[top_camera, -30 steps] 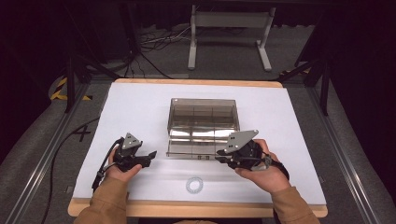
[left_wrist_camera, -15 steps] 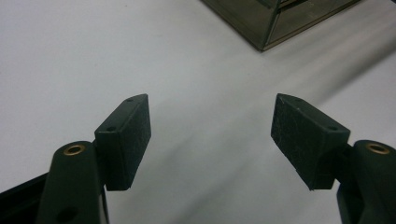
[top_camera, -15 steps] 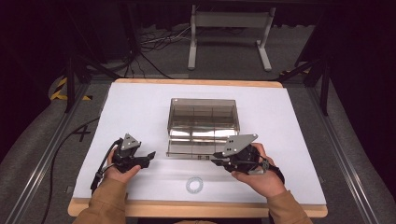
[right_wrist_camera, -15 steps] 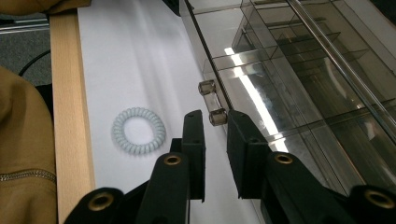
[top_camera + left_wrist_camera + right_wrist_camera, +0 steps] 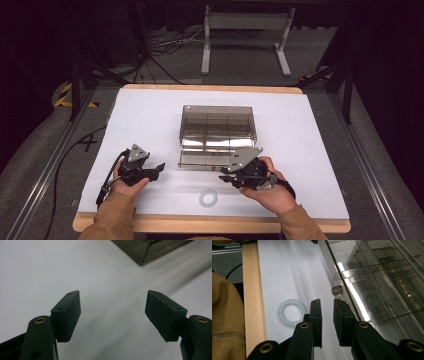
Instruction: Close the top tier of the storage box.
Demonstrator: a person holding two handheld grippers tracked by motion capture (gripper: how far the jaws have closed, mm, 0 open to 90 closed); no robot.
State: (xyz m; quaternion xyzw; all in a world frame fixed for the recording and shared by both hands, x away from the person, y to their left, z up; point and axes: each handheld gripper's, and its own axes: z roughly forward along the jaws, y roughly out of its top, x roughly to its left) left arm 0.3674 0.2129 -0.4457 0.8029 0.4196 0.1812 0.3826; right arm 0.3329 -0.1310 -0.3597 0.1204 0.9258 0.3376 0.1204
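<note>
worktop (image 5: pixel 150 115) white-covered | clear compartment box (image 5: pixel 218 132) mid-worktop, latch facing person | right hand-held gripper (image 5: pixel 224 176) at box's front edge, jaws narrowly apart, empty | left hand-held gripper (image 5: pixel 159 168) wide open, empty | coiled hair tie (image 5: pixel 208 198) near front edge

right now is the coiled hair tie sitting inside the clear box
No, the coiled hair tie lies on the white table cover outside the clear box, near the wooden table edge.

We see a smoky grey clear box (image 5: pixel 218 131), a pale grey coiled ring (image 5: pixel 208 198), black grippers, and white table cover (image 5: pixel 145 120).
</note>
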